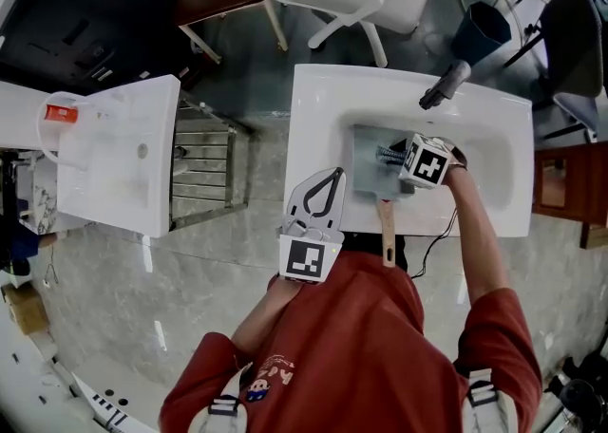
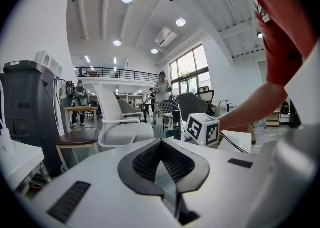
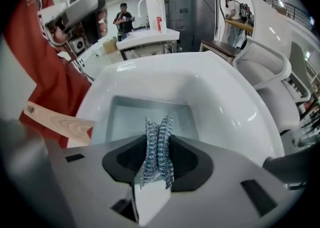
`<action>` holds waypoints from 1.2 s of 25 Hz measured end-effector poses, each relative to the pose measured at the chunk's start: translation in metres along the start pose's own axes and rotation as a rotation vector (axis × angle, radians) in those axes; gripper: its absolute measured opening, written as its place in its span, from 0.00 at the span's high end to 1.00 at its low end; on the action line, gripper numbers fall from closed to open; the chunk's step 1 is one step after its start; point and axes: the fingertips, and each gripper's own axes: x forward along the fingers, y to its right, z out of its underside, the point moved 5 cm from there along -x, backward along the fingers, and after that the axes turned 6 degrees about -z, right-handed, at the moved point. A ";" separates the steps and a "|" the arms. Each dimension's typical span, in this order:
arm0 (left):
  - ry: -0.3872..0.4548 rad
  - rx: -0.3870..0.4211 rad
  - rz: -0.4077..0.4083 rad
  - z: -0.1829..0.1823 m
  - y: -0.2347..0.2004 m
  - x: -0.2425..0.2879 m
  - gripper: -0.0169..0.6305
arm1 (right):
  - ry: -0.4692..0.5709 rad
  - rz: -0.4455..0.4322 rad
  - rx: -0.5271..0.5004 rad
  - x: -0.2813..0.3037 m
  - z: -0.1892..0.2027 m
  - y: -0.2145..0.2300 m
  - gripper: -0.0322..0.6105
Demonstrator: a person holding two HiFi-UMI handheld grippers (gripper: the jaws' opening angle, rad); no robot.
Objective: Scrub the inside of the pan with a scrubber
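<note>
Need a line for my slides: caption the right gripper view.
Jaws of the right gripper shut on a metal scrubber, over the wooden-handled pan in a white sink.

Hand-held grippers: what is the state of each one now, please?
Left hand-held gripper: closed, holding nothing.
Right hand-held gripper: closed on the scrubber.

My right tool [image 1: 394, 158] sits inside the sink [image 1: 318, 113], center right of frame. Obstacles: the faucet [image 1: 445, 86] on the far rim above it, and the handle of the pan [image 1: 367, 167] crossing the near rim. The sink's left rim offers free passage.
</note>
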 end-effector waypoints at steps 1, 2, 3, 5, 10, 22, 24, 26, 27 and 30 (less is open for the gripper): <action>0.000 -0.003 0.002 0.000 0.000 0.000 0.96 | 0.004 -0.038 0.014 -0.004 0.000 -0.007 0.72; -0.001 -0.005 0.005 0.000 0.000 0.000 0.96 | 0.000 -0.075 0.025 -0.006 0.001 -0.014 0.72; -0.001 -0.005 0.007 0.000 0.000 0.000 0.96 | -0.009 -0.110 0.033 -0.008 0.003 -0.020 0.72; -0.003 0.001 0.011 0.000 0.000 0.001 0.96 | -0.031 -0.167 0.042 -0.008 0.007 -0.029 0.72; -0.009 0.007 0.013 0.000 0.004 0.001 0.96 | -0.041 -0.255 0.070 -0.008 0.013 -0.041 0.72; -0.023 0.010 0.011 0.004 0.010 -0.001 0.96 | -0.059 -0.290 0.080 -0.004 0.015 -0.044 0.73; -0.022 0.008 0.012 0.005 0.010 -0.001 0.96 | -0.044 -0.290 0.086 -0.004 0.016 -0.043 0.73; -0.022 0.008 0.012 0.005 0.011 0.000 0.96 | -0.030 -0.288 0.088 -0.003 0.017 -0.044 0.73; -0.022 0.009 0.012 0.005 0.011 0.000 0.96 | -0.020 -0.288 0.086 -0.002 0.018 -0.045 0.73; -0.027 0.009 0.015 0.005 0.013 0.001 0.96 | 0.015 -0.281 0.084 -0.003 0.018 -0.047 0.73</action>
